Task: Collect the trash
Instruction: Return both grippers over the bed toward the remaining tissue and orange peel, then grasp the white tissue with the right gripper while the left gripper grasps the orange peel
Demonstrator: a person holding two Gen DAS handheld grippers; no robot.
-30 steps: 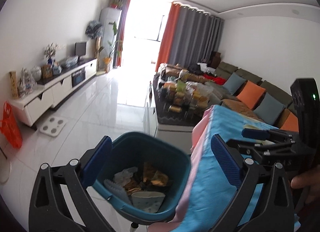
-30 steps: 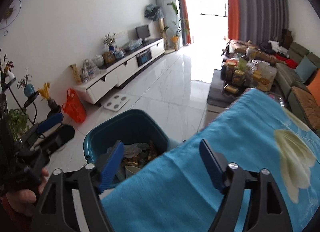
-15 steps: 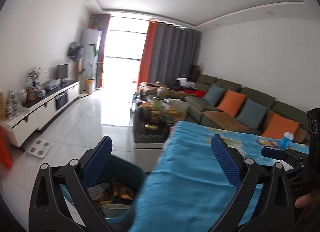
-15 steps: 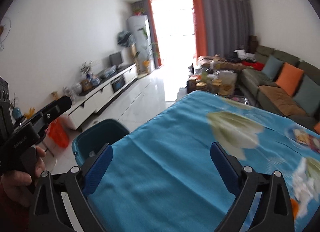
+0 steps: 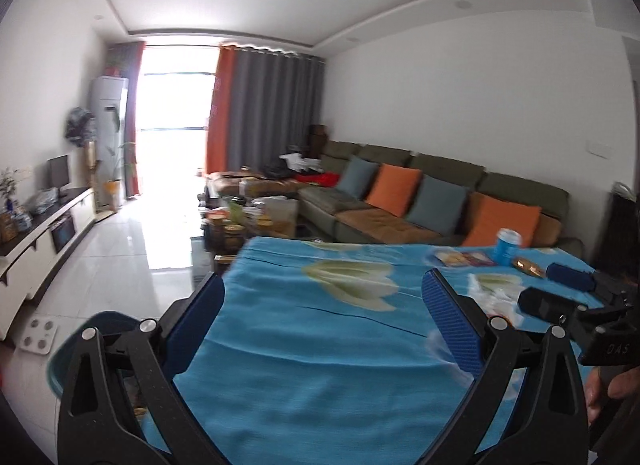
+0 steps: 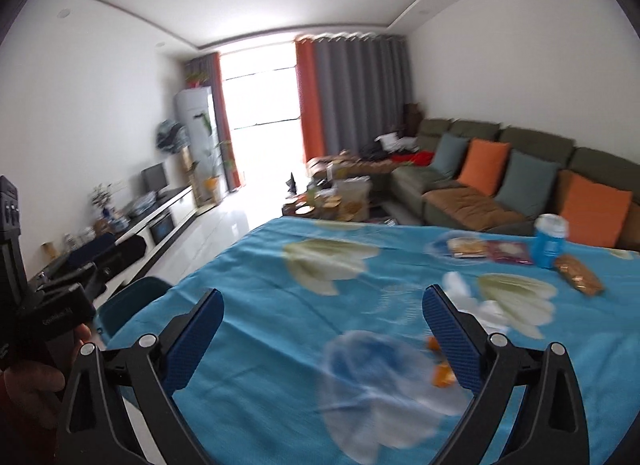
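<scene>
Both tongs spread wide and empty above the blue-clothed bench: left tongs near its edge, right tongs just opened further, nothing between. Trash at the far right of the bench: blue cup, gold wrapper, flat packets, white tissue. Teal bin on the floor, left of the bench.

Bin left of table, can far right.
</scene>
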